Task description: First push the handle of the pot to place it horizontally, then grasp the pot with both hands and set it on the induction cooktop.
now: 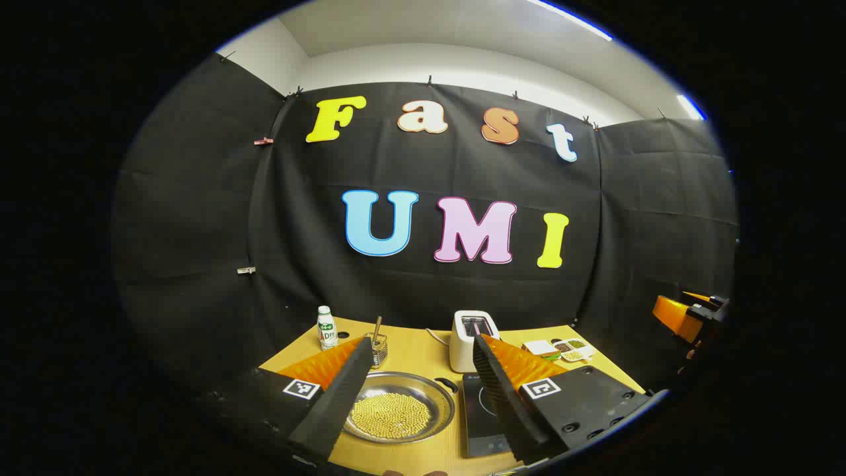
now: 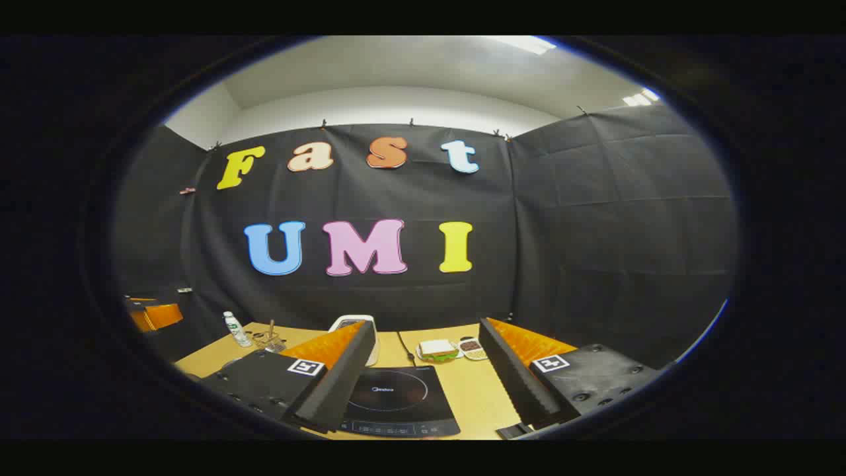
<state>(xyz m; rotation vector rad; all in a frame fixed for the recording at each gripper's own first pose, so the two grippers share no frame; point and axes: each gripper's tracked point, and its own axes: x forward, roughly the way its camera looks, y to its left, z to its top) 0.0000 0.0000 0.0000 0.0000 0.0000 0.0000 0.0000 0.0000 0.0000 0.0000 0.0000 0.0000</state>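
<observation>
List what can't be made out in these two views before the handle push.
- Pot handle: left gripper view, too small to judge its angle.
- Induction cooktop: left gripper view, right part hidden by the left gripper finger.
- Pot: right gripper view, hidden behind the right gripper.
- Bottle label: too small.
- Cooktop controls: blurred.

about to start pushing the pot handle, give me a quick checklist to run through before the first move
1. Left hand-held gripper open and holding nothing: ok.
2. Right hand-held gripper open and holding nothing: ok.
3. Pot on the table between the left fingers, filled with small yellow beans: ok.
4. Pot handle already horizontal: cannot tell; only a short black piece shows at the rim, towards the cooktop.
5. Induction cooktop top bare for the pot: ok.
6. Toaster and wire basket apart from the pot: ok.
</observation>
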